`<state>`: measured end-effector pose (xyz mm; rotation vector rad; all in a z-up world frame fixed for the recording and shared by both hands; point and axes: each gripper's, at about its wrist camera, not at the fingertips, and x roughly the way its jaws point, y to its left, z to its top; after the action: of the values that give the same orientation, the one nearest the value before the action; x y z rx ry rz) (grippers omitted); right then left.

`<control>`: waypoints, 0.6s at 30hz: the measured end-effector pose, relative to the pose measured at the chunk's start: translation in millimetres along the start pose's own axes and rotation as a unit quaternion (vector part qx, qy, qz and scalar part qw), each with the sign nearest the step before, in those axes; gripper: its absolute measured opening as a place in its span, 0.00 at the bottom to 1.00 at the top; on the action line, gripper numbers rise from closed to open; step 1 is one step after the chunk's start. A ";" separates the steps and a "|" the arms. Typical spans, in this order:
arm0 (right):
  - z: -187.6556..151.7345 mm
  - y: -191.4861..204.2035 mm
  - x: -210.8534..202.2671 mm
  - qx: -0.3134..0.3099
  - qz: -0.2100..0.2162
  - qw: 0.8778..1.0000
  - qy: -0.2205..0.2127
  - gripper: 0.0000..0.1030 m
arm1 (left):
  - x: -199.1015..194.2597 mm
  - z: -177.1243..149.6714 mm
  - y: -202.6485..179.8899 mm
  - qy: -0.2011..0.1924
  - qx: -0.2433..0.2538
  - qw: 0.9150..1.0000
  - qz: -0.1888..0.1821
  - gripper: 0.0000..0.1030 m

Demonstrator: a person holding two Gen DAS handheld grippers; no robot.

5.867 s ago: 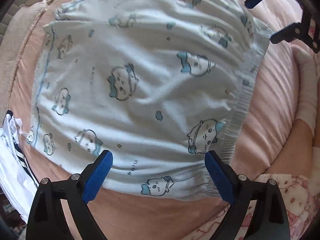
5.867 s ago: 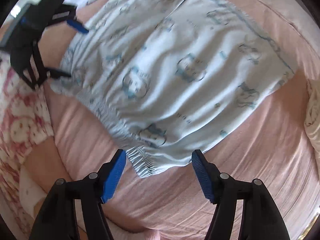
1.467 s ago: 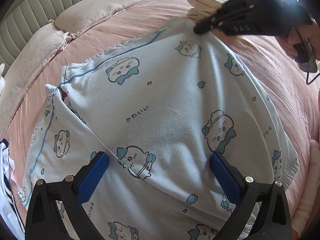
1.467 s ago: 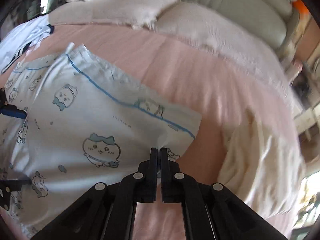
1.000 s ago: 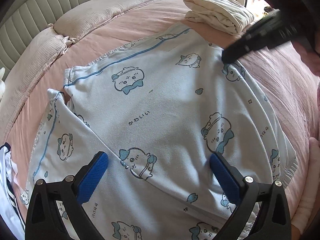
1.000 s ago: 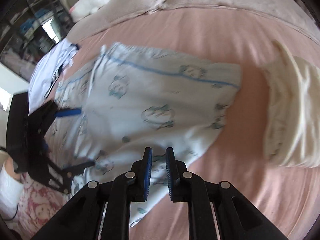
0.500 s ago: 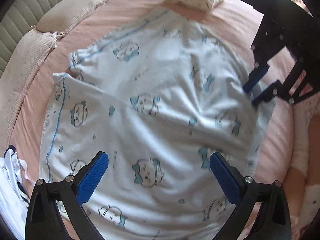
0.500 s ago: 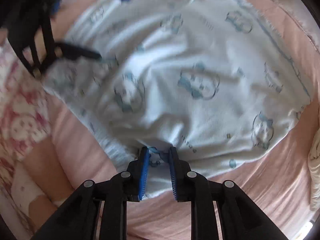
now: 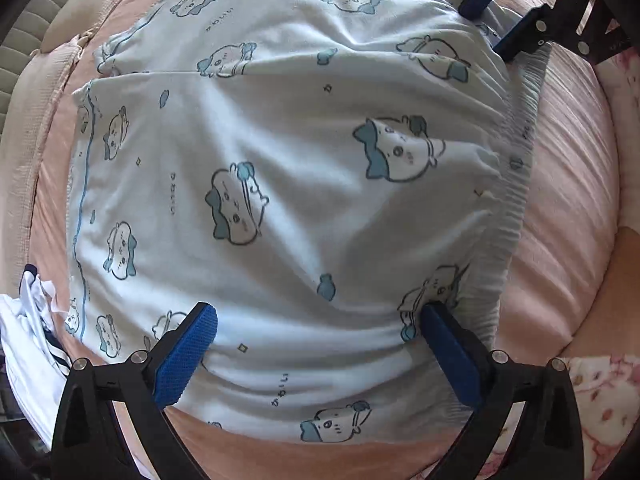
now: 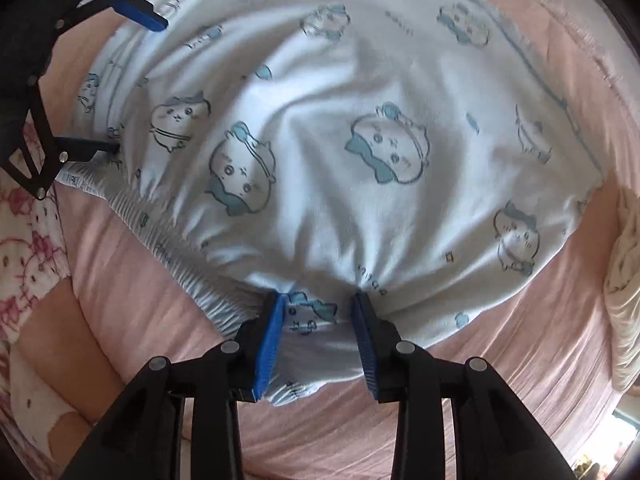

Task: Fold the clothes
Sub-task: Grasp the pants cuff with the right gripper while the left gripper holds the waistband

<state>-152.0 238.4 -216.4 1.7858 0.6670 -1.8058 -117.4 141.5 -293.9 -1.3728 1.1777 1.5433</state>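
Light blue pyjama shorts (image 9: 304,184) with a cartoon print lie folded in half on the pink bed, elastic waistband at the right in the left wrist view. They fill the right wrist view (image 10: 340,128) too. My left gripper (image 9: 316,344) is open wide and empty, just above the near part of the shorts. My right gripper (image 10: 316,324) is open, jaws partly spread, with the shorts' near edge bunched between the fingers. It shows at the top right of the left wrist view (image 9: 496,12).
Pink bedding (image 9: 568,184) surrounds the shorts. A white garment with navy stripes (image 9: 28,336) lies at the left. A folded cream garment (image 10: 624,280) lies at the right edge. Beige pillows (image 9: 36,76) line the far side. The person's pink patterned sleeve (image 10: 28,240) is close by.
The right gripper carried one leg of the shorts over onto the other and down to the waistband end, and its jaws have now spread apart. The left gripper stayed open.
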 end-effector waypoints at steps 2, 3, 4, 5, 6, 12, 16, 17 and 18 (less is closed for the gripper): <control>-15.6 -6.6 -2.7 0.025 0.040 0.998 0.036 0.34 | -4.0 -11.8 9.9 0.006 -0.030 1.000 0.007 1.00; -22.2 -13.7 -5.3 0.046 0.070 0.996 0.033 0.34 | -5.9 -17.7 14.8 0.010 -0.045 0.999 0.012 1.00; -26.9 -21.7 -7.6 0.071 0.096 0.993 0.021 0.34 | -12.6 -16.4 17.5 -0.003 -0.059 0.998 0.002 1.00; -29.6 -29.3 -8.0 0.096 0.112 0.989 0.015 0.34 | -20.9 -12.7 19.4 -0.022 -0.073 0.997 -0.012 1.00; -29.8 -33.7 -7.8 0.115 0.110 0.987 0.012 0.34 | -27.8 -6.2 17.0 -0.039 -0.074 0.996 -0.017 1.00; -31.6 -27.9 0.7 0.123 0.075 0.990 -0.001 0.34 | -0.8 21.0 -15.5 0.011 -0.012 0.999 0.038 1.00; -42.1 -17.1 2.5 0.112 0.069 0.991 0.032 0.34 | 11.3 7.7 -10.1 0.040 -0.033 0.999 0.008 1.00; -46.1 -14.4 6.6 0.110 0.094 0.988 0.051 0.34 | 15.4 2.0 -9.4 0.056 -0.032 0.998 -0.001 1.00; -50.0 -11.7 10.8 0.108 0.118 0.985 0.069 0.37 | 15.8 -3.0 -9.0 0.056 -0.029 0.998 -0.006 1.00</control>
<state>-122.3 280.0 -228.0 2.0508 0.3015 -1.6554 -110.4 140.7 -310.9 -1.5197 1.1977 1.5180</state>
